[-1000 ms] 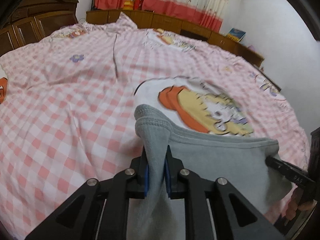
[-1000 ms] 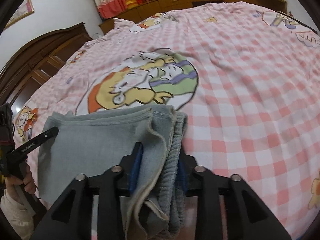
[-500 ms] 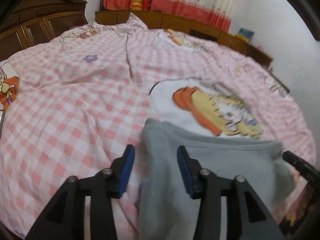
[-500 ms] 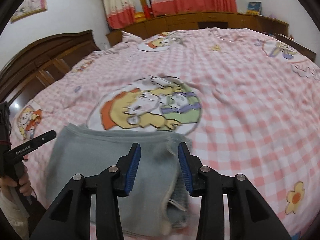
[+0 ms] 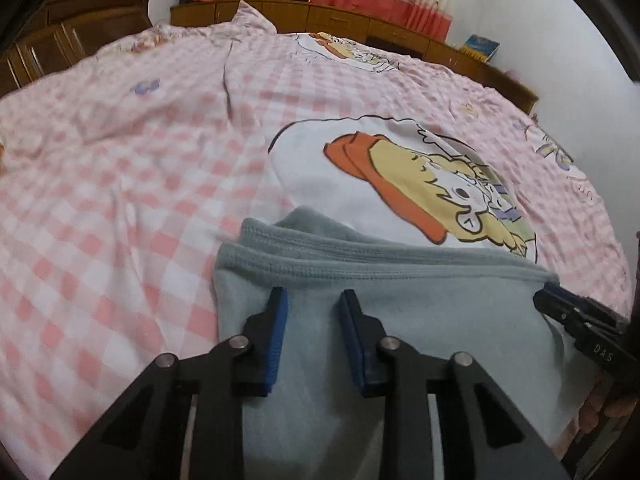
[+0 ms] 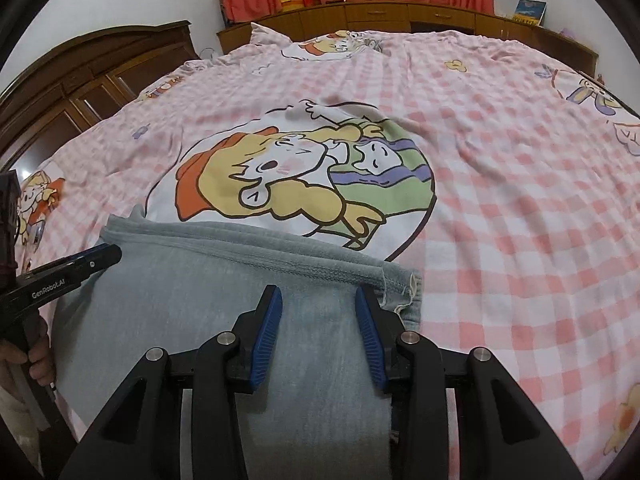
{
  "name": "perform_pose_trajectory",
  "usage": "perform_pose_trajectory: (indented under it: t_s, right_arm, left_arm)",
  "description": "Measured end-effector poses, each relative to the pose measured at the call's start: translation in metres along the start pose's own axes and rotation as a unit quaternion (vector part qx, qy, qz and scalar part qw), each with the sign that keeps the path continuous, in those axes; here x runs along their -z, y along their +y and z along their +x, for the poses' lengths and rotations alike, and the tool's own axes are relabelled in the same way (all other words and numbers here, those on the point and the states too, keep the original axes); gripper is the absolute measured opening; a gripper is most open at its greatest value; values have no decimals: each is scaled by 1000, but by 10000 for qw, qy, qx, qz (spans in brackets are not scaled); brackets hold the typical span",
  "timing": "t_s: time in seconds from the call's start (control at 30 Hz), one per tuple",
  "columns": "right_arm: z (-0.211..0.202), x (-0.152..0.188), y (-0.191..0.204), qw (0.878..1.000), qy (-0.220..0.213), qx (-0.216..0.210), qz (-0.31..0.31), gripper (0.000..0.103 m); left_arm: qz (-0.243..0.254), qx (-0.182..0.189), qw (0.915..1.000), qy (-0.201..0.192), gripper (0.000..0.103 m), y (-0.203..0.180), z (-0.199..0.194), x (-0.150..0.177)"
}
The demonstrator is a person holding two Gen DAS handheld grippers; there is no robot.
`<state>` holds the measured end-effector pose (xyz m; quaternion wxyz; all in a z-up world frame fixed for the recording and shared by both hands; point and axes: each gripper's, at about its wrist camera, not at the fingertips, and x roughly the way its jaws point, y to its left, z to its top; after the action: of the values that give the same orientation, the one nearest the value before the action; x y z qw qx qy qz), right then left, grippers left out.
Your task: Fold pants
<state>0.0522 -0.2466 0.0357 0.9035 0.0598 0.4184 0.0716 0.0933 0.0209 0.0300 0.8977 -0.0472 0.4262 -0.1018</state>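
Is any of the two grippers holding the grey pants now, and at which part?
No. The left gripper and the right gripper both stand open over the folded pants, pads apart from the cloth.

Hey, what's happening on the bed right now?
A person is folding grey pants on a pink checked bedspread with two handheld grippers. The pants lie folded flat near the bed's edge. The left gripper and right gripper both hover open over the fabric; the left gripper's jaws have just been closing.
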Motion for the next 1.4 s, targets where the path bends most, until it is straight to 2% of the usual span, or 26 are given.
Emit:
perform_pose_trajectory:
  t_s: [0.2, 0.27, 0.4, 0.57, 0.67, 0.83, 1.03, 1.1, 1.17, 1.23, 1.4]
  right_arm:
    - [-35, 4, 4, 10000, -44, -72, 35, 39]
    - [-48, 11, 6, 10000, -55, -65, -21, 39]
    - [-66, 23, 11, 9999, -9, -39, -129, 39]
    - [-66, 45, 17, 9994, 152, 108, -296, 39]
    - [-55, 59, 18, 9987, 301, 228, -350, 39]
    - [-48, 67, 20, 9976, 234, 373, -529, 40]
    - [-60, 61, 15, 9994, 242, 157, -195, 40]
    - [-67, 58, 15, 9996, 202, 139, -136, 40]
    - [-73, 57, 17, 9997, 145, 132, -135, 40]
    - [-76, 56, 19, 9998, 114, 104, -150, 40]
    - [-78, 56, 24, 9997, 130, 83, -168, 40]
  left_arm:
    - [76, -124, 9999, 2, 31, -5, -18, 3]
    - [39, 4, 10000, -7, 35, -5, -33, 8]
    - [-75, 242, 9997, 30, 38, -4, -59, 24]
    - [-123, 287, 9995, 56, 41, 0, -81, 52]
    - [-134, 219, 9996, 113, 42, 4, -82, 67]
    - [-168, 82, 9997, 146, 42, 8, -76, 82]
    - [-93, -27, 9999, 134, 43, 7, -80, 87]
    - [-175, 6, 9997, 141, 45, 10, -82, 86]
    - [-252, -125, 9995, 120, 57, 14, -84, 86]
    - [-297, -263, 9992, 103, 59, 17, -86, 85]
    - [-603, -188, 9979, 147, 59, 33, -85, 84]
